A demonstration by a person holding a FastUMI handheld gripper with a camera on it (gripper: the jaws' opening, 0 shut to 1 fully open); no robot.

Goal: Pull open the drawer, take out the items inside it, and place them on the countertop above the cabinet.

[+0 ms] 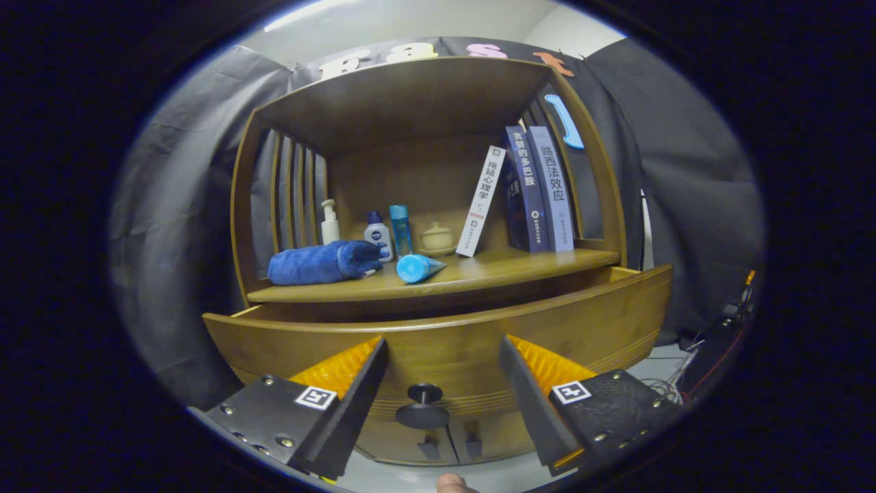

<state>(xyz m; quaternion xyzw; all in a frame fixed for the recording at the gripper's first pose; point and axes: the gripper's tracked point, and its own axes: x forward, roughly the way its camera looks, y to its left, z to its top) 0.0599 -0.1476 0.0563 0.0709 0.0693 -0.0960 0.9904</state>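
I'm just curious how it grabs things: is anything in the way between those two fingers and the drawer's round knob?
Nothing visible is. The gripper is open, its fingers spread to either side of the dark knob on the drawer front, which already stands pulled out a little. Only open air lies between them.

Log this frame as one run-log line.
stage: drawer pulled out | gripper: open, fingers straddling knob, not touching | countertop: towel, bottles, books
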